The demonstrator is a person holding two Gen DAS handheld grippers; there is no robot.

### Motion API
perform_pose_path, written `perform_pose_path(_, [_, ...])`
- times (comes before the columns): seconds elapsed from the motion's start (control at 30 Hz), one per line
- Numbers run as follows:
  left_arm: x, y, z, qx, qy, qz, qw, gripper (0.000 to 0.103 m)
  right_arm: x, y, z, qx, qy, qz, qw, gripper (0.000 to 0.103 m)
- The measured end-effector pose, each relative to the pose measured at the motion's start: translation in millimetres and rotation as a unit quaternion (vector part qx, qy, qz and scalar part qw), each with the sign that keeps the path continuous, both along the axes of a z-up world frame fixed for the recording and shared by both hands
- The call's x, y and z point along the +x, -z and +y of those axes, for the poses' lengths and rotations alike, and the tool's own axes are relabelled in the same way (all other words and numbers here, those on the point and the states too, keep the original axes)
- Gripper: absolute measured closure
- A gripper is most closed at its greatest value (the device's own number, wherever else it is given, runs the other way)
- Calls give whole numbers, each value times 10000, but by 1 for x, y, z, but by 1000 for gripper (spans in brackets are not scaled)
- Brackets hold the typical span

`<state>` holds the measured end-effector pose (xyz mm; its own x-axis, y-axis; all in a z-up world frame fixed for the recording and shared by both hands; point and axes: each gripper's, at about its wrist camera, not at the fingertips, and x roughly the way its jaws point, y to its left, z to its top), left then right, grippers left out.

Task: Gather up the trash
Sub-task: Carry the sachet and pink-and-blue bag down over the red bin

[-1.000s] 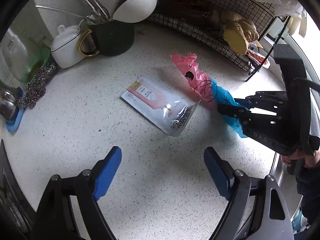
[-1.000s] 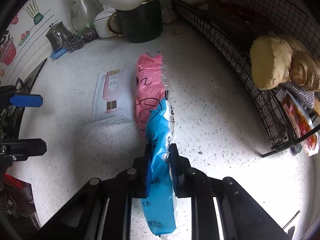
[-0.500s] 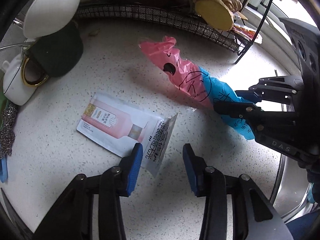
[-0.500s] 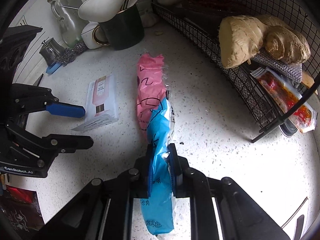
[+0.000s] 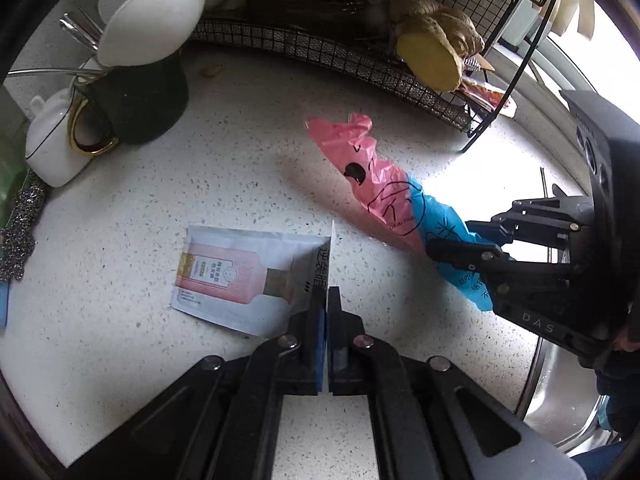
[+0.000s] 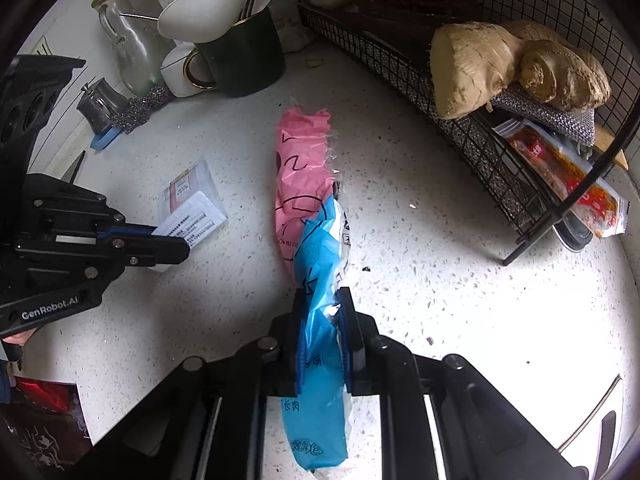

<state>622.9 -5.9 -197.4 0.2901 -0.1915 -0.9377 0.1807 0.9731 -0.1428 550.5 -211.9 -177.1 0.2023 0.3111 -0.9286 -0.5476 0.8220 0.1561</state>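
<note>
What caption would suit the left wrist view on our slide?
Left claw pinches the edge of a flat packet on the counter, while the right claw grips a pink and blue wrapper.

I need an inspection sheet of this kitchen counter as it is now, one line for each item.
Surface: white speckled counter, a few crumbs.
Job's things: flat sachet, one edge lifted; pink and blue wrapper.
Clutter: dark mug with spoons, white pot, steel scourer, glass jug.
Grippers: left gripper has just closed on the sachet's edge; right gripper shut on the wrapper's blue end.
Cables: nothing seen.
Surroundings: wire rack holding ginger; sink at the edge.
</note>
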Motion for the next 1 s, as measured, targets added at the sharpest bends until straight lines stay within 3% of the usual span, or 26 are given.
perform_pose_path(0.4, [-80,-58,7,-58,-265,-294,9992,103,-68,-50,5,236,-59,63,9997,91])
perform_pose_path(0.8, [-198,-102,20,-108,-672,-618,9958,103,-160,-99,12,262,-335,-200,9989,91])
perform_pose_path(1.0, [-278,-118,32,-21,-864,-752,9934,103,-221,-116,30,260,-496,-387,9977,91])
